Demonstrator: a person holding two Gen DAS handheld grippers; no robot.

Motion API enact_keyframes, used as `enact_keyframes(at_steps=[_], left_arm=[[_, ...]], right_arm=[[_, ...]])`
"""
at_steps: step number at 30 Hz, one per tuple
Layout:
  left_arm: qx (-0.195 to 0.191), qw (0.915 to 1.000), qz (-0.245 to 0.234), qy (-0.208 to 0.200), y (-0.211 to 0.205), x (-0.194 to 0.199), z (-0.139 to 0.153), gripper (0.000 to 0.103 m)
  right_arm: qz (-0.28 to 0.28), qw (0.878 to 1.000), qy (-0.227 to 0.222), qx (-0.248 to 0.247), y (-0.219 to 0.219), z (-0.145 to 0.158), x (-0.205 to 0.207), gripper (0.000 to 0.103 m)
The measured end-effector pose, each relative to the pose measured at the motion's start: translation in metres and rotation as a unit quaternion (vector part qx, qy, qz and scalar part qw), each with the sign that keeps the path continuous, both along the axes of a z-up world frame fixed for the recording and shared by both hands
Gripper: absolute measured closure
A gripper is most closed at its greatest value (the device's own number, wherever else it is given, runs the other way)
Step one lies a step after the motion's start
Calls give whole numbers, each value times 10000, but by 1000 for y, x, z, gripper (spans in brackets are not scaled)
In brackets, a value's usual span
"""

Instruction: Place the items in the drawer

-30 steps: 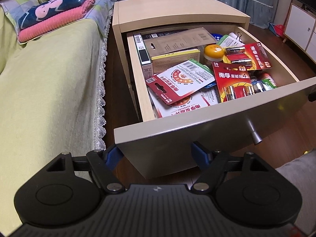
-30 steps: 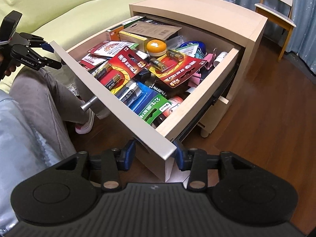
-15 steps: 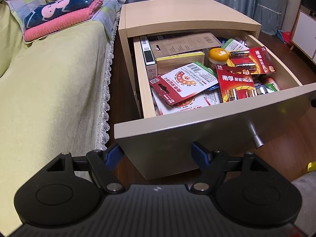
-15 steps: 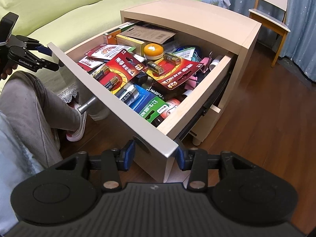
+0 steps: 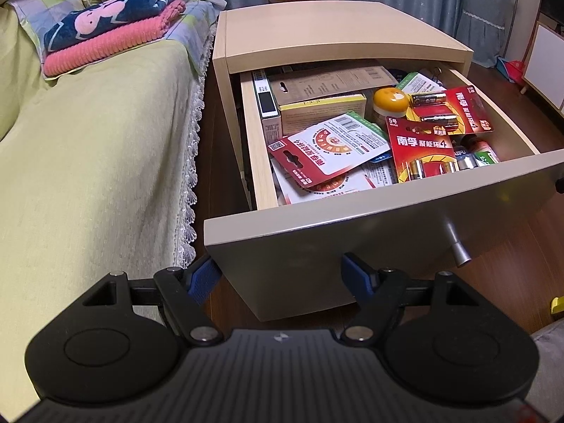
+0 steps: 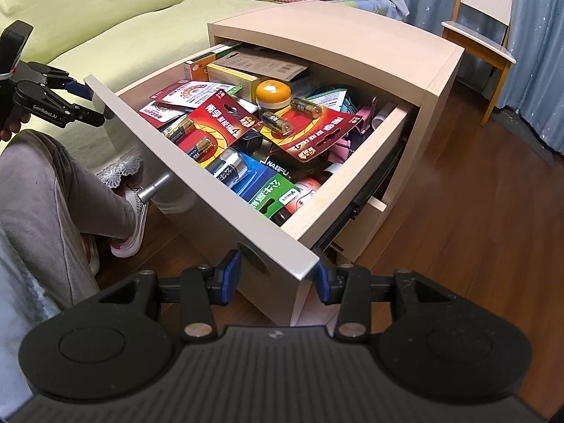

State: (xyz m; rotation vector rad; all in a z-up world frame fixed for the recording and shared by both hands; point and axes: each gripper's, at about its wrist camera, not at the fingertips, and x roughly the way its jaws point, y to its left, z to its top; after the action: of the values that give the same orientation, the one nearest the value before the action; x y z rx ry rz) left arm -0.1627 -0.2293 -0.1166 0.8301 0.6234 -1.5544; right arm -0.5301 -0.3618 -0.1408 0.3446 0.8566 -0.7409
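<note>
Both hand-held grippers hang at the front of the pulled-out beige wooden drawer [image 5: 352, 218], each with its blue-padded fingers spread apart and nothing between them but the drawer's front panel. The left gripper [image 5: 278, 275] sits low before the panel's left end; the right gripper [image 6: 275, 271] straddles the panel's right corner, though whether its pads touch the wood cannot be told.

The drawer stands wide open from the light wooden bedside cabinet [image 5: 317, 35] and is packed full. Two red blister cards of batteries [image 5: 419, 151] lie on top toward the right, one overlapping the other, with loose dark batteries [image 5: 428, 98] resting on the farther card. A round orange-capped jar [image 5: 389, 100] sits just behind them. A red-and-white printed card [image 5: 328, 151] lies tilted at the middle, and flat brown and yellow cardboard boxes [image 5: 320, 105] fill the back. From the right wrist view, blue and green battery packs [image 6: 261, 183] crowd the near right corner, with pink clips [image 6: 347, 141] against the right wall. A silver metal knob [image 5: 456, 246] juts from the front panel.

Left of the cabinet runs a bed with a yellow-green cover [image 5: 88, 158] and lace edging, with folded pink and navy blankets [image 5: 112, 35] at its far end. A person's grey trouser leg [image 6: 53, 194] and pink-soled shoe [image 6: 128, 225] show beside the drawer on the dark wooden floor [image 6: 476, 211].
</note>
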Motion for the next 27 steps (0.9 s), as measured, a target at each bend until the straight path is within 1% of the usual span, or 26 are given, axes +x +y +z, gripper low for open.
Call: enact_keyframes(at_steps=[27], left_arm=[[-63, 9999, 93, 100, -7, 0, -5, 28]], right_arm=[[-99, 9999, -6, -124, 2, 1, -2, 64]])
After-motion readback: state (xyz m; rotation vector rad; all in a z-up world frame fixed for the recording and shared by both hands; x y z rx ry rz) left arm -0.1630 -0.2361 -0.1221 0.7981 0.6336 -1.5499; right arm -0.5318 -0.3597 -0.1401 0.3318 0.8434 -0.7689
